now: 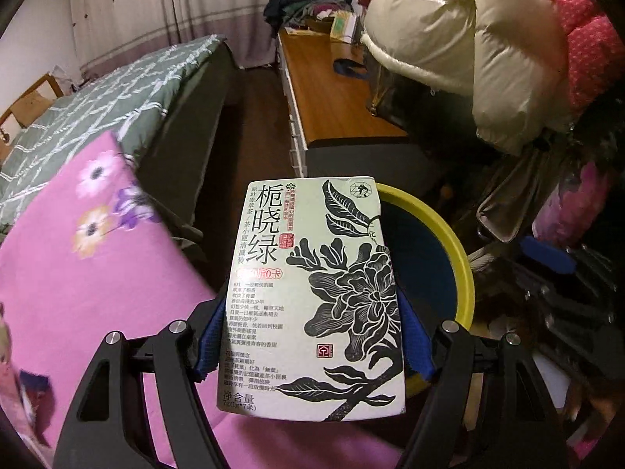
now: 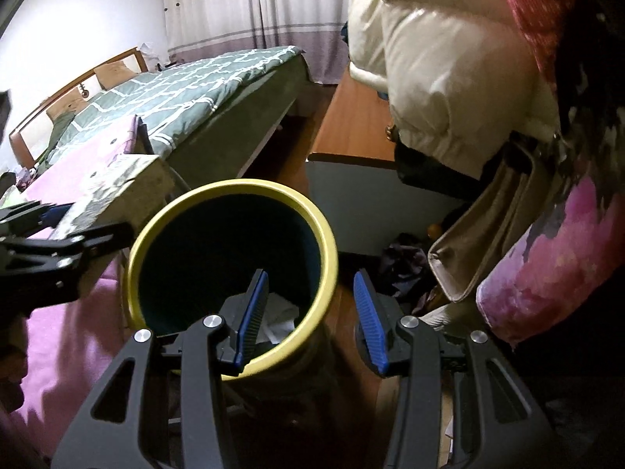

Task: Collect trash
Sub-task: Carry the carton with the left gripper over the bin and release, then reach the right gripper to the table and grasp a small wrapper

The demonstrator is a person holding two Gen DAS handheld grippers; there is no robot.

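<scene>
Gripping a pale green tea box [image 1: 312, 297] between its blue pads [image 1: 418, 346], my left claw [image 1: 312, 346] holds the carton upright by its long edges, printed face with black flowers and Chinese lettering turned toward the camera. Behind the box, from about one to four o'clock of it, curves the yellow rim of the trash bin [image 1: 449, 242], its dark blue inside partly hidden by the carton. At nine o'clock lies a pink flowered blanket [image 1: 90, 273], and beyond it at ten o'clock the bed [image 1: 97, 105] under a green quilt with white lattice lines. A wooden counter [image 1: 332, 101] runs away at twelve o'clock, with a cream puffer jacket [image 1: 449, 39] hanging at one o'clock. From the right wrist, my right claw [image 2: 312, 312] stands apart with nothing between its pads: the left finger [image 2: 254, 312] hangs over the bin's mouth, the right finger [image 2: 369, 320] outside the rim. The bin sits at eleven o'clock of that claw, crumpled white paper [image 2: 279, 318] showing at its bottom. At nine o'clock the left claw comes into this view with the box, blurred, just beside the bin's rim.
</scene>
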